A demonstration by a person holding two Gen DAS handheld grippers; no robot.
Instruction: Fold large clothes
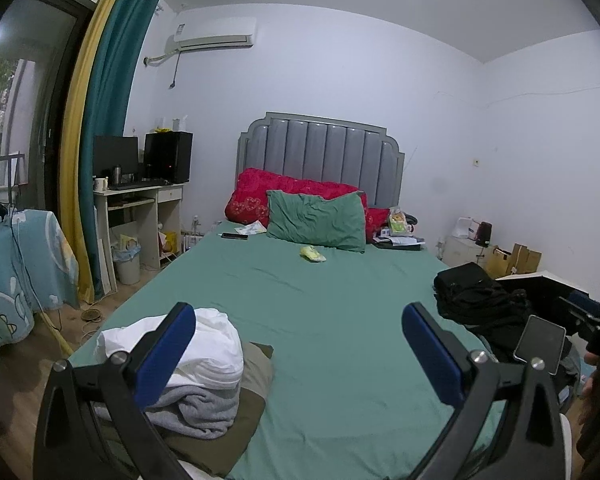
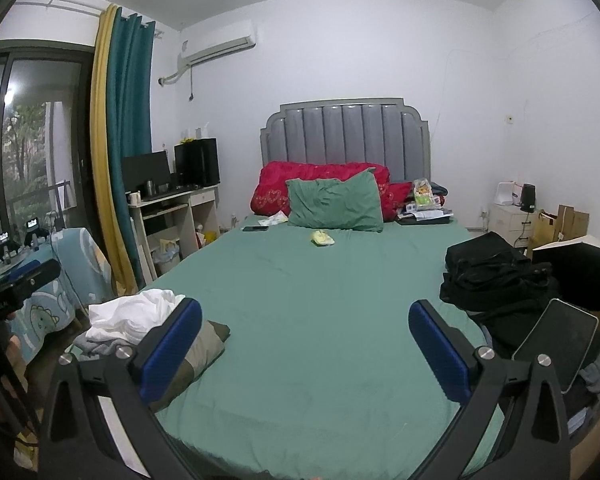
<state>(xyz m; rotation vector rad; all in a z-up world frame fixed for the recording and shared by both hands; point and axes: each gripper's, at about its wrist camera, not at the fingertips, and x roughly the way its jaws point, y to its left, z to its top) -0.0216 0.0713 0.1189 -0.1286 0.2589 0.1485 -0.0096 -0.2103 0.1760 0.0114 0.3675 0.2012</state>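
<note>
A bed with a green sheet (image 1: 324, 320) fills both views. A heap of clothes lies at its near left corner: a white garment (image 1: 208, 344) on a grey one (image 1: 204, 408) on an olive one (image 1: 252, 404). The heap also shows in the right wrist view (image 2: 140, 312). A pile of black clothes (image 1: 480, 296) sits at the bed's right edge, also seen in the right wrist view (image 2: 496, 276). My left gripper (image 1: 298, 356) is open and empty above the bed's foot, beside the white heap. My right gripper (image 2: 305, 350) is open and empty over the sheet.
A green pillow (image 1: 316, 220) and red pillows (image 1: 256, 196) lie at the grey headboard. A small yellow item (image 1: 312, 254) and a phone (image 1: 234, 235) lie on the sheet. A desk (image 1: 140, 208) stands left. A phone (image 2: 556, 344) rests on the right-hand clothes.
</note>
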